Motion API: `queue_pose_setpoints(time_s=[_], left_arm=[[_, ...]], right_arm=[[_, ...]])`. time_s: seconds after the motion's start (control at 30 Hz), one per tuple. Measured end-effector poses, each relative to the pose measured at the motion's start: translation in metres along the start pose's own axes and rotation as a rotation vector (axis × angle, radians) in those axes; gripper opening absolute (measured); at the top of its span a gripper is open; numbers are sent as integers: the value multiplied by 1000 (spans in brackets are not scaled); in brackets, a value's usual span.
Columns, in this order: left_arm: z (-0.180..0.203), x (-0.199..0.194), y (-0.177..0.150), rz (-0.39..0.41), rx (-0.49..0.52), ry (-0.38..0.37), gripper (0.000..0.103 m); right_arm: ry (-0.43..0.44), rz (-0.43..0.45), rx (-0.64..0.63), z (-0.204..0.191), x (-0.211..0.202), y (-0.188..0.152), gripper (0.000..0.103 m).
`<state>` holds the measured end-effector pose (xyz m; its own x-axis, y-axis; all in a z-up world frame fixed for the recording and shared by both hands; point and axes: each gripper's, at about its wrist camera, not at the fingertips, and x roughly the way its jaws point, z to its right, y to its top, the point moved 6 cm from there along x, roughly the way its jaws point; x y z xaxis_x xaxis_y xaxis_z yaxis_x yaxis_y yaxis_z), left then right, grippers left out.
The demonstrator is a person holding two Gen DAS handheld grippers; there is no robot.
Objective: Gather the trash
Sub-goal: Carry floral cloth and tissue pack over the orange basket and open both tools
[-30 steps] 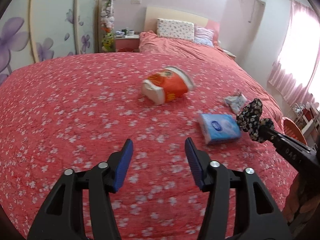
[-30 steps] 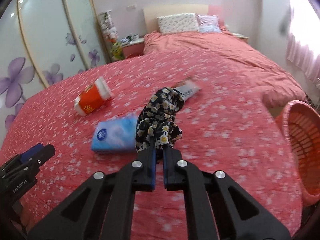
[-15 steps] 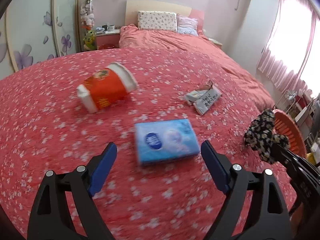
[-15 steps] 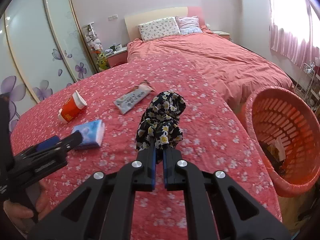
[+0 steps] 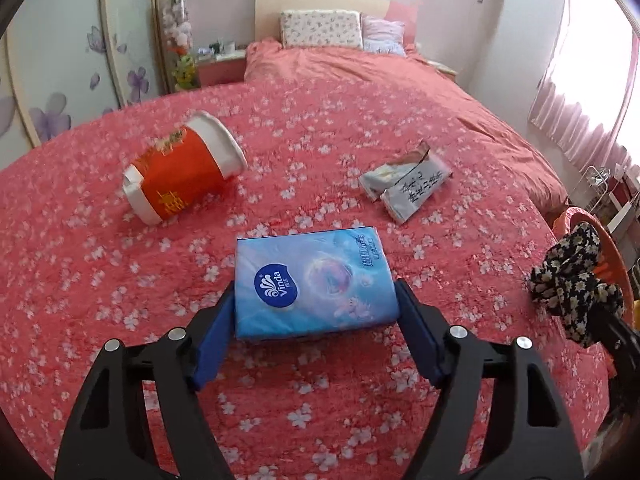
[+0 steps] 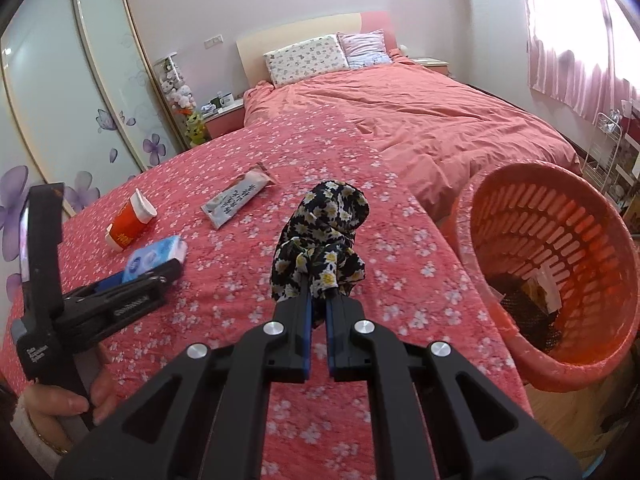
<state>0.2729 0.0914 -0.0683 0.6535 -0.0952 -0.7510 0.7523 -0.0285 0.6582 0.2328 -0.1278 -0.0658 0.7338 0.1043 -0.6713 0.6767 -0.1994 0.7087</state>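
Observation:
A blue Vinda tissue pack (image 5: 314, 282) lies on the red floral bedspread (image 5: 280, 400). My left gripper (image 5: 316, 320) is open wide, one finger on each side of the pack; it also shows in the right wrist view (image 6: 160, 268). My right gripper (image 6: 316, 300) is shut on a black floral cloth (image 6: 324, 236) and holds it above the bed edge, left of the orange basket (image 6: 592, 368). An orange paper cup (image 5: 180, 170) lies on its side. A silver wrapper (image 5: 408, 186) lies beyond the pack.
The basket stands on the floor beside the bed and holds some trash (image 6: 536, 292). Pillows (image 6: 308, 58) lie at the headboard. A wardrobe with flower decals (image 6: 80, 92) stands left. Pink curtains (image 6: 576, 52) hang at the right.
My left gripper has moved forward and closed in around the tissue pack. My right gripper has carried the cloth right, nearer the basket.

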Motion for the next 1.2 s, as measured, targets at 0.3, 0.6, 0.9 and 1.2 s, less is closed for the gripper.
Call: queue_pose_setpoints(time_s=[0.3,0.6,0.9,1.2], left_arm=[[30,-37,3,71,44,-69,74],[79,-60,7,124,104,-164,74],[126,-69,3,150,168,-233,74],[155,-74,-2,164,209,-279,74]], right_arm=[[-27,50,27,22,-26,-3,7],[-90,94,60,56,-50,-8,7],[-162,131,108,94,-68,-12,7],[-192,160,157,124,-82,-14,7]])
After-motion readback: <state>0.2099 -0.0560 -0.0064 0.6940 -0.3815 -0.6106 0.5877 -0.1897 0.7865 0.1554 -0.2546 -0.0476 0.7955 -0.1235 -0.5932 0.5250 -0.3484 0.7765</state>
